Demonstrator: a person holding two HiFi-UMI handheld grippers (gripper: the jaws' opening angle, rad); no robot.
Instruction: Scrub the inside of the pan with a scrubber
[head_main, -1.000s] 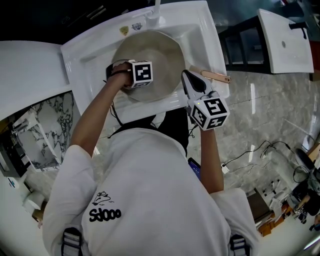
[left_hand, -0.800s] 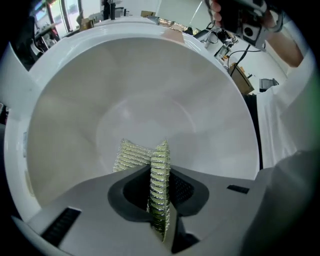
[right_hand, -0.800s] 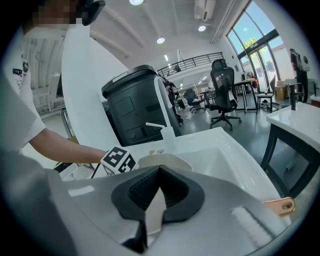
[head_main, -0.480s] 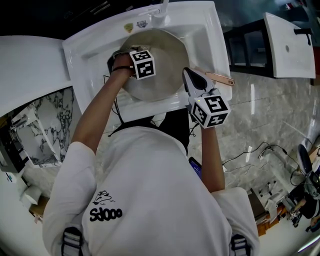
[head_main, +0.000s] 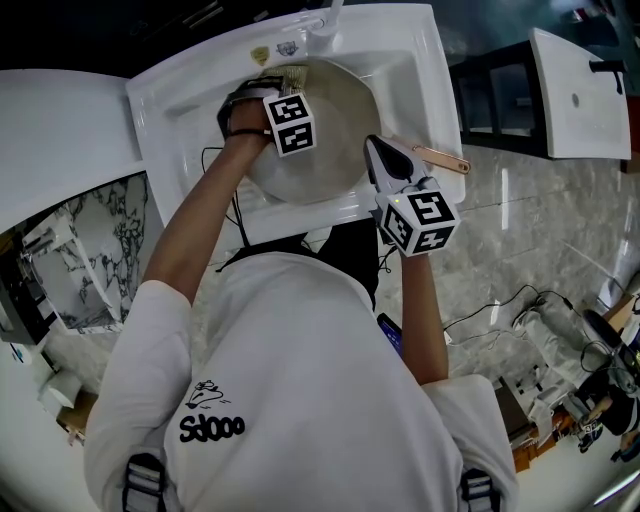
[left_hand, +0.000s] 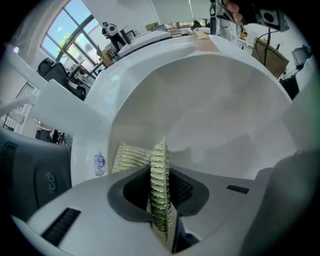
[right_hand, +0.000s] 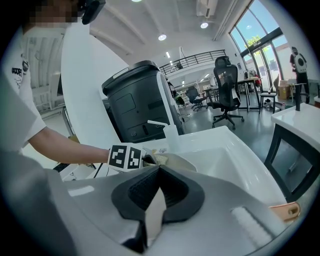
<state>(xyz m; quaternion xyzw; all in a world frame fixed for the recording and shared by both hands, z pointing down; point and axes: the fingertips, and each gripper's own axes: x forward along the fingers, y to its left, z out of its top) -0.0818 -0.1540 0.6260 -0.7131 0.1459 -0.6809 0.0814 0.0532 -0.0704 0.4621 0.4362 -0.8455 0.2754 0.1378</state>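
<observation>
In the sink (head_main: 425, 70), your left gripper (left_hand: 160, 167) clenched the scrubber (left_hand: 131, 159) in the pan (head_main: 335, 125); your right gripper (right_hand: 156, 197) clenched its rim.

The head view looks down from high above the sink (head_main: 160, 110) and pan (head_main: 335, 125). The left gripper view is very close inside the pan. The right gripper view looks across both from the near right.

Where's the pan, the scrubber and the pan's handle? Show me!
pan (head_main: 338, 125), head view, on its bare inside.
scrubber (left_hand: 159, 187), left gripper view, on its folded edge.
handle (head_main: 437, 155), head view, on its middle.
</observation>
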